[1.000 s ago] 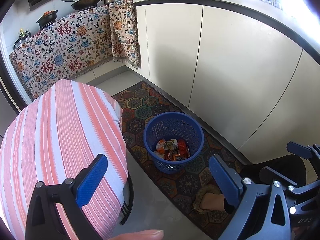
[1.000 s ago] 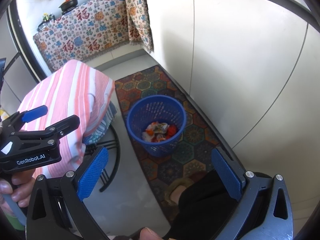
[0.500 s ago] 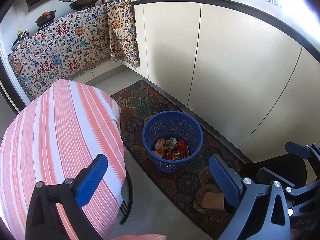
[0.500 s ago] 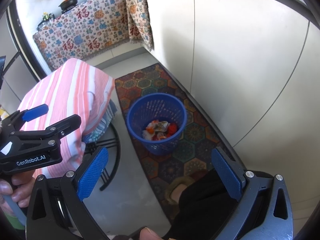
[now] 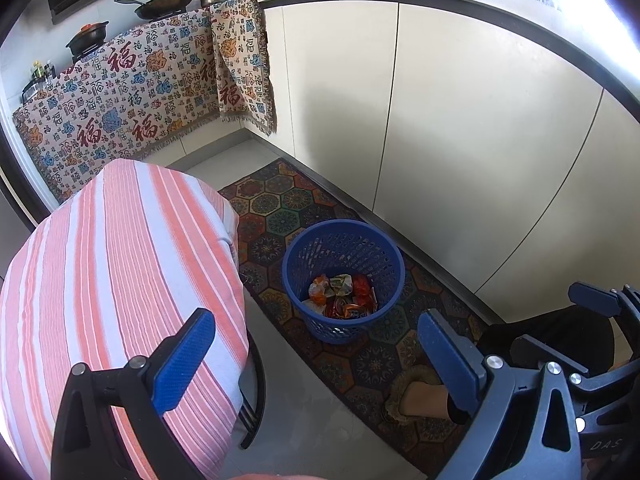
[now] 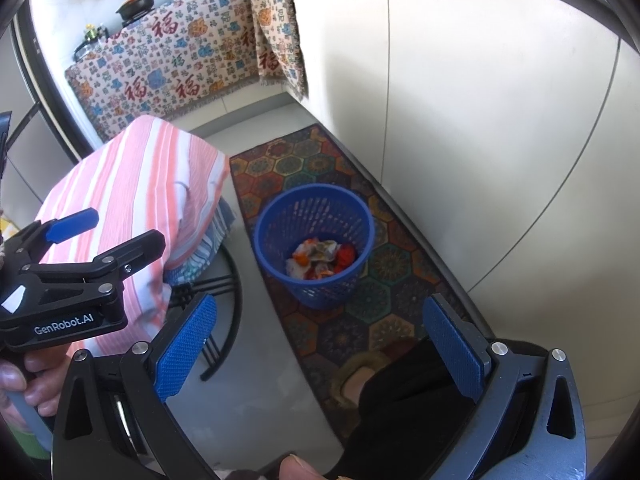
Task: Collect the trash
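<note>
Both the left hand-held gripper (image 5: 310, 354) and the right hand-held gripper (image 6: 316, 344) are spread, empty, near the blue basket (image 5: 384, 322) holding crumpled wrappers (image 5: 340, 292).

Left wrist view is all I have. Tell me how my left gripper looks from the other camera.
Observer: In the right wrist view the left gripper is open with nothing between its fingers. It shows against the striped cloth.
Operator: Now report the right gripper.
Observer: The right gripper is open and empty too, pointing down toward the blue basket.
Operator: Check under that cloth's near corner.
Observer: A blue-and-white fabric peeks out below the corner.
</note>
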